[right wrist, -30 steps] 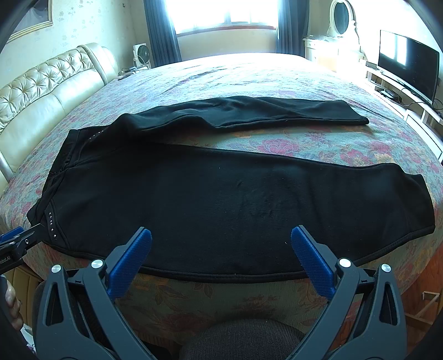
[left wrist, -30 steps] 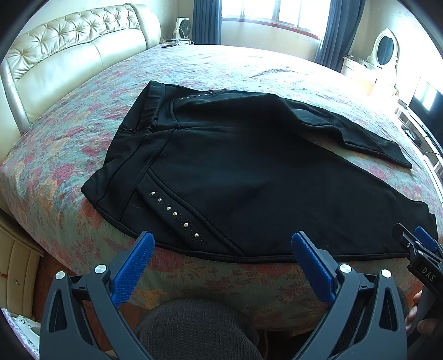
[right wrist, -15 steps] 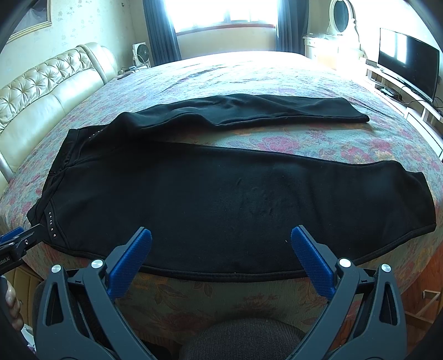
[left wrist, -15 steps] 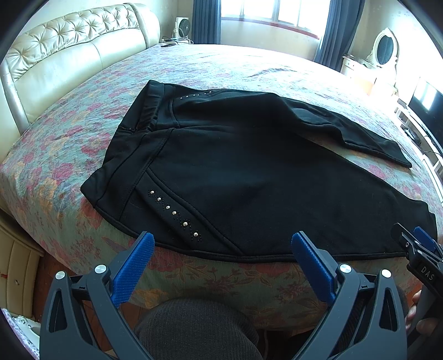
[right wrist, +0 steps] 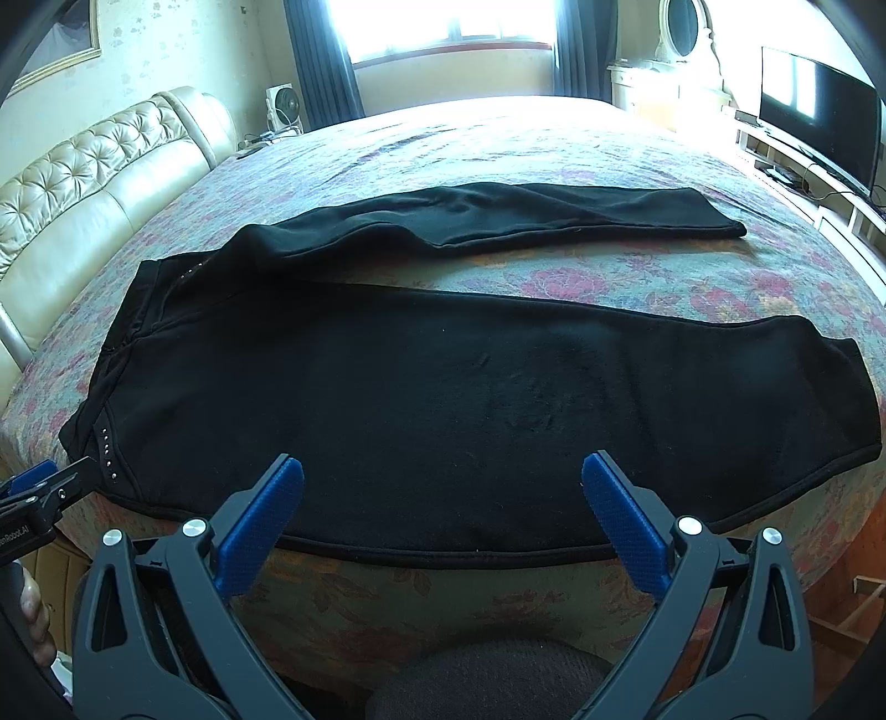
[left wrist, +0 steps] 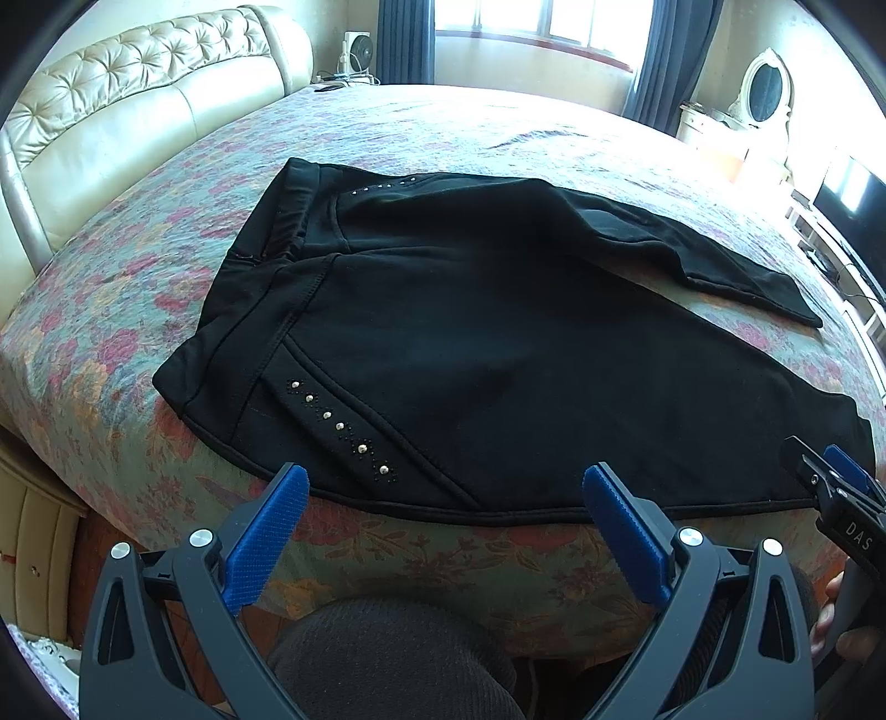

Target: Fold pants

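Black pants lie flat on the floral bed, waist to the left, legs spread apart to the right. Studs mark the near pocket. In the right wrist view the pants show both legs, the far leg angled away. My left gripper is open and empty, just short of the near hem by the waist. My right gripper is open and empty, at the near edge of the near leg. Each gripper shows at the edge of the other's view.
The bed has a floral cover and a cream tufted headboard on the left. A television and a dresser with an oval mirror stand to the right. A dark cushion sits below the grippers.
Both grippers have edged very slightly; the pants have not moved.
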Tool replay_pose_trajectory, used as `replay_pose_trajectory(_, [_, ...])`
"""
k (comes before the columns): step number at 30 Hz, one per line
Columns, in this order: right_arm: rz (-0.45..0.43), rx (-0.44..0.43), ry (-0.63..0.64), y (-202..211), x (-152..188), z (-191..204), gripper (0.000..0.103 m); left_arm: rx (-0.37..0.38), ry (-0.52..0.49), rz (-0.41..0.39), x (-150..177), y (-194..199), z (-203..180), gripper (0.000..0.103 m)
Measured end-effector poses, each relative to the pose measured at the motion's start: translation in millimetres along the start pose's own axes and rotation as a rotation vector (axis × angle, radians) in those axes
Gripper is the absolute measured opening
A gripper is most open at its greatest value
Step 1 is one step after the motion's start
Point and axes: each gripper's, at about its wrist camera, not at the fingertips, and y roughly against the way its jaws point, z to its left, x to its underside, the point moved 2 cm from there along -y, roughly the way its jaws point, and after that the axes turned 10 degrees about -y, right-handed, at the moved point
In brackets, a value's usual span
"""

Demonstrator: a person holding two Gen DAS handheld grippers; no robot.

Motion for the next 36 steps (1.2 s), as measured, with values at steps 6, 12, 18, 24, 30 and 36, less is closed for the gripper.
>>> replay_pose_trajectory(6, [-0.009,-0.001,0.017,-2.8,-10.1,2.4,0.101,0.005,-0.021,-0.021,-13.4,-3.5,1.0,0.099])
replay_pose_trajectory(12, [-0.008,-0.001,0.02,-15.3,-30.6,1.9,0.101,0.021,-0.051,-0.035,-36.3,-15.9,12.8,0.099])
replay_pose_trajectory(18, [-0.003,-0.007,0.018,-32.2,-56.1,7.4,0.101,0.015,-0.135,-0.069,-64.5,-34.7,38.6,0.099])
replay_pose_trajectory(24, [0.006,-0.034,0.043,-49.7,-72.3,23.1,0.101,0.188,-0.12,-0.033,-113.1,-67.2,110.2,0.099])
replay_pose_trajectory(30, [0.055,-0.075,0.065,-68.2,-72.3,40.7,0.101,0.423,0.117,-0.021,-169.1,-125.5,211.1,0.099])
replay_pose_trajectory(36, [0.104,-0.099,0.112,-82.0,-69.0,53.3,0.101,0.451,0.176,0.055,-205.3,-196.0,246.8,0.099])
